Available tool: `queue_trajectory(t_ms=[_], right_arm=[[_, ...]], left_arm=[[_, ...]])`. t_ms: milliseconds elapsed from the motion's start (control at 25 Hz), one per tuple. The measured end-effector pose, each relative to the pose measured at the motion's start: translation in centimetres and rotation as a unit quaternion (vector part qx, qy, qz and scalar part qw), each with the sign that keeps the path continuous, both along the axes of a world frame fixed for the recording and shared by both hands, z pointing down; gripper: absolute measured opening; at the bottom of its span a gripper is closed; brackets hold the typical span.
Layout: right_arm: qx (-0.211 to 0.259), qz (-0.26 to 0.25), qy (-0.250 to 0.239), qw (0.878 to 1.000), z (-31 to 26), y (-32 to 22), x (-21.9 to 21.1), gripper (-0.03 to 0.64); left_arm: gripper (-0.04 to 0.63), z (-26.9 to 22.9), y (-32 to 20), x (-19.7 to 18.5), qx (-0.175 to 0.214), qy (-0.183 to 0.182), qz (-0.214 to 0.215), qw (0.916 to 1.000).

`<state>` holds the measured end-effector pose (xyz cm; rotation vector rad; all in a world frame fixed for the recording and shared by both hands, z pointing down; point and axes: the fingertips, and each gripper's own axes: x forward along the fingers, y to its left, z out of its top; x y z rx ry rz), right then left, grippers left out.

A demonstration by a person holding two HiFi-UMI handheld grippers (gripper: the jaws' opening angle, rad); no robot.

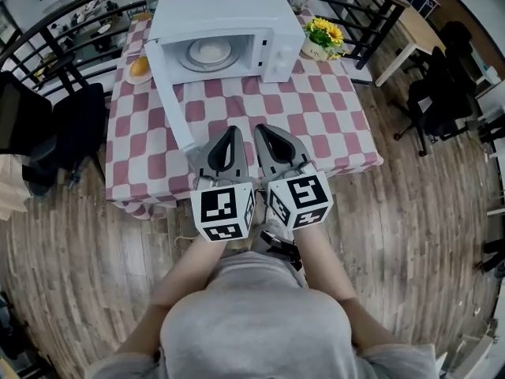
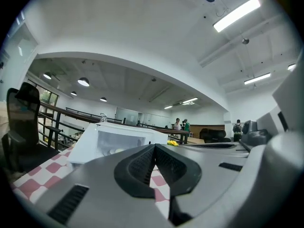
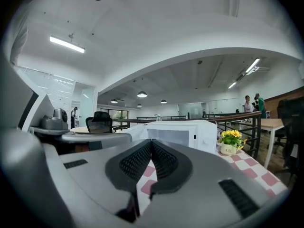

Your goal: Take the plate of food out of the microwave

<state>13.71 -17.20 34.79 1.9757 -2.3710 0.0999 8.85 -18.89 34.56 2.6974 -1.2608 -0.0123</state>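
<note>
left gripper (image 1: 231,134) & right gripper (image 1: 263,131) side by side over near edge of checkered table (image 1: 331,121), both w/ jaws pressed together, nothing between. plate of food (image 1: 209,52) inside microwave (image 1: 237,14) on far side, door (image 1: 169,93) open at left.

Open-plan office seen from above. A pale wood plank floor (image 1: 71,267) fills the head view from 3 o'clock round through 6 to 9. At 12 o'clock stands a table under a red-and-white checked cloth (image 1: 316,125). A black metal railing (image 1: 47,34) curves behind it from 9 to 2 o'clock. A black office chair (image 1: 79,125) sits at 9 o'clock, and a second black chair (image 1: 432,93) at 2 o'clock, near a light wood desk (image 1: 410,30). In the left gripper view the white ceiling (image 2: 142,27) carries bright strip lights (image 2: 236,14) at 1 o'clock and round lamps (image 2: 83,82) at 10 o'clock.
</note>
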Motion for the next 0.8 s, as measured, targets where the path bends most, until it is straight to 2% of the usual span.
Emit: queue_trajectory(t_ms=[240, 560, 800], right_arm=[[-0.008, -0.035, 0.002, 0.999, 0.6, -2.3, 2.5, 0.023], [-0.015, -0.092, 0.008, 0.996, 0.9, -5.9, 5.4, 0.023], [-0.023, -0.144, 0.017, 0.989, 1.4, -7.5, 7.5, 0.023]], left_arm=[[0.002, 0.4, -2.3, 1.7, -0.001, -0.007, -0.062, 0.9981], [0.002, 1.1, -5.5, 4.5, -0.01, -0.009, -0.109, 0.9939], [0.002, 1.8, -7.2, 6.2, -0.021, 0.002, -0.159, 0.9871]])
